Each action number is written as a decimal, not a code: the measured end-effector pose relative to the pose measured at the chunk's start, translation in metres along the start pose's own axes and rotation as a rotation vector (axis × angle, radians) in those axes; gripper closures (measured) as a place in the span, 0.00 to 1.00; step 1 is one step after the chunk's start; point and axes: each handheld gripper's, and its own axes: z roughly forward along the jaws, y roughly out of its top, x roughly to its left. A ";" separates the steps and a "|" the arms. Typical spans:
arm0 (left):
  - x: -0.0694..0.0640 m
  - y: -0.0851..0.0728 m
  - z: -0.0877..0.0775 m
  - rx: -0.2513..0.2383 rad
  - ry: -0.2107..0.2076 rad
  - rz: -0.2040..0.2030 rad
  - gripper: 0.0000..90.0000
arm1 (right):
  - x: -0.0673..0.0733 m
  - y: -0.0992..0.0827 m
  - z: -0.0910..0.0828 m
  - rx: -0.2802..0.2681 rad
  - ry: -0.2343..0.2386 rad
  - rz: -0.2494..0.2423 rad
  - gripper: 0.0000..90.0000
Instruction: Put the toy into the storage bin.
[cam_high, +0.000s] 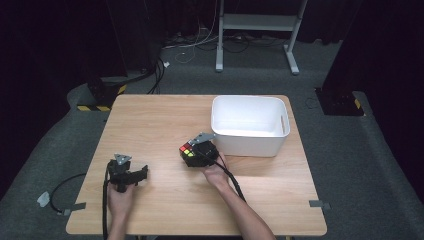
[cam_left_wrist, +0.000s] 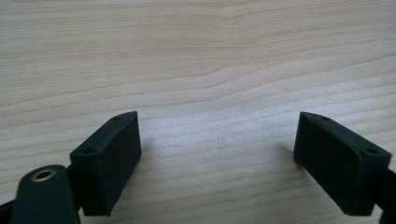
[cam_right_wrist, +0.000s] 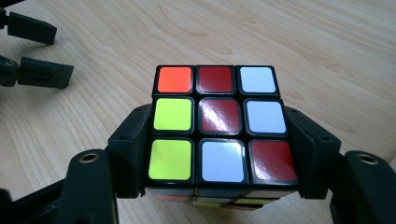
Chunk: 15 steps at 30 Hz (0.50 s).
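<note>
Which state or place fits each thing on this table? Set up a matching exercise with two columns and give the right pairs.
Things:
1. puzzle cube
2. left gripper
3. white bin
4. right gripper

States:
A. jaws apart over bare wood
B. stands at the table's far right
C. clamped between two black jaws
D. shut on a coloured thing

Pairs: 1-C, 2-A, 3-B, 4-D
</note>
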 end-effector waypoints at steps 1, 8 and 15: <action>0.000 0.000 0.000 0.000 0.000 0.000 0.17 | 0.000 0.000 -0.001 0.001 0.001 0.000 0.37; 0.000 0.000 0.000 0.002 -0.001 -0.001 0.17 | 0.000 0.000 -0.010 -0.007 0.022 0.003 0.37; 0.000 0.000 0.000 0.000 -0.002 -0.002 0.17 | 0.000 -0.001 -0.014 -0.005 0.038 -0.003 0.37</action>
